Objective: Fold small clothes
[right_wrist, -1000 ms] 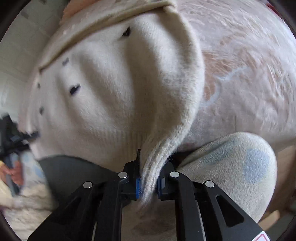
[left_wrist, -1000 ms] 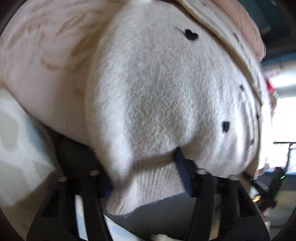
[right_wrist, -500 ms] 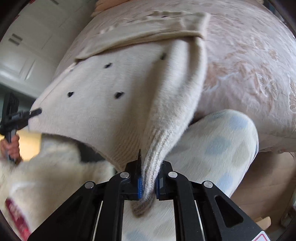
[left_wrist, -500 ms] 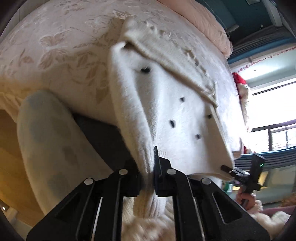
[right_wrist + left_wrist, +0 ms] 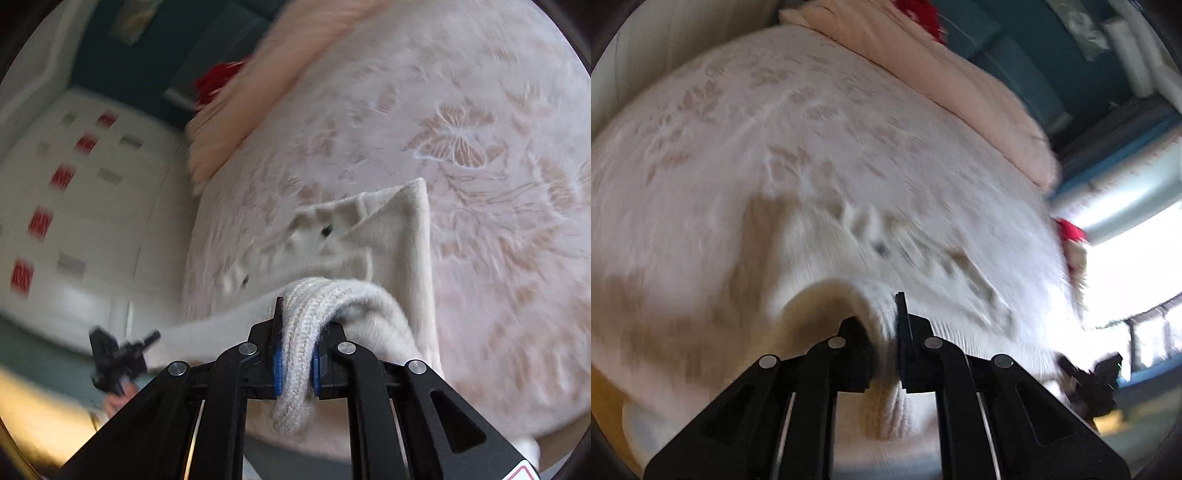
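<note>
A small cream knit sweater point(image 5: 391, 236) with dark heart spots lies on the bed, its far part flat and its ribbed hem lifted toward me. My right gripper point(image 5: 295, 354) is shut on the ribbed hem at the right corner. My left gripper point(image 5: 884, 332) is shut on the hem at the other corner; the sweater point(image 5: 886, 251) is blurred in the left wrist view. Each gripper shows in the other's view, the right one point(image 5: 1097, 373) low at the right and the left one point(image 5: 118, 354) low at the left.
The bed point(image 5: 498, 110) has a pale cover with butterfly patterns. A pink duvet point(image 5: 942, 66) lies along its far side with something red point(image 5: 919, 14) behind it. White cupboards point(image 5: 74, 206) stand to the left and a bright window point(image 5: 1137, 266) to the right.
Both grippers have lifted and moved forward over the bed with the hem still held. The sweater's lower part now rises off the bed edge and the views look down on the bed.
</note>
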